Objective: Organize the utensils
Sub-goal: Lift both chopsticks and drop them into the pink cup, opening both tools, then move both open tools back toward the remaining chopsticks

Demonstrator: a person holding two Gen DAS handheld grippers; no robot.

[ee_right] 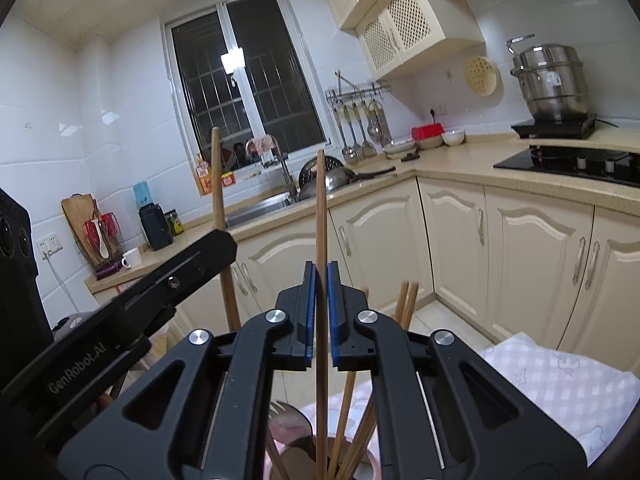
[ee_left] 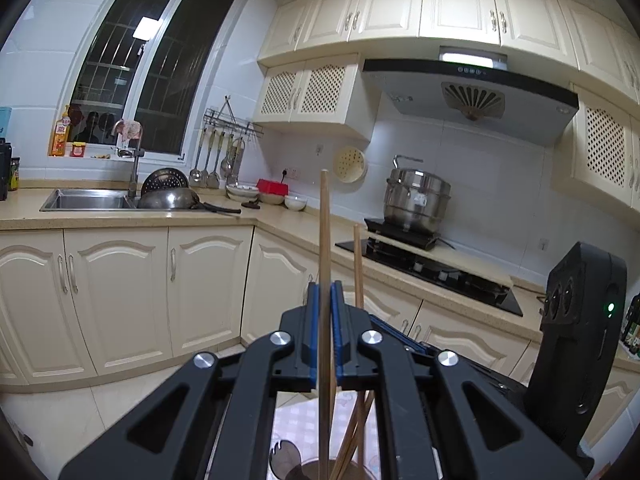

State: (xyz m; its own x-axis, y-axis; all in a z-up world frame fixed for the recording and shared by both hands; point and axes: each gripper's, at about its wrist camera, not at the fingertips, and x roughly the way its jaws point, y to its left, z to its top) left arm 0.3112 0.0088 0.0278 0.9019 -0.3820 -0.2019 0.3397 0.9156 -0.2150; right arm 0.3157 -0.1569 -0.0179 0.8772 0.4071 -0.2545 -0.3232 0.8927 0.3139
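Observation:
My left gripper (ee_left: 325, 292) is shut on a wooden chopstick (ee_left: 325, 224) that stands upright, its lower end reaching down to a utensil cup (ee_left: 320, 470) at the bottom edge. My right gripper (ee_right: 320, 276) is shut on another upright wooden chopstick (ee_right: 321, 208), above the same cup (ee_right: 304, 456), which holds several chopsticks (ee_right: 404, 308) and a metal fork (ee_right: 286, 416). The left gripper's body (ee_right: 132, 300) shows at the left of the right wrist view with its chopstick (ee_right: 218, 184). The right gripper's body (ee_left: 576, 320) shows at the right of the left wrist view.
A pink checked cloth (ee_right: 560, 384) lies under the cup. Beyond are the kitchen counter (ee_left: 120, 216) with sink (ee_left: 88, 200), wok (ee_left: 172, 198), bowls (ee_left: 296, 202), a gas hob (ee_left: 440, 272) and steel steamer pot (ee_left: 416, 200). Ladles hang on a wall rack (ee_left: 218, 160).

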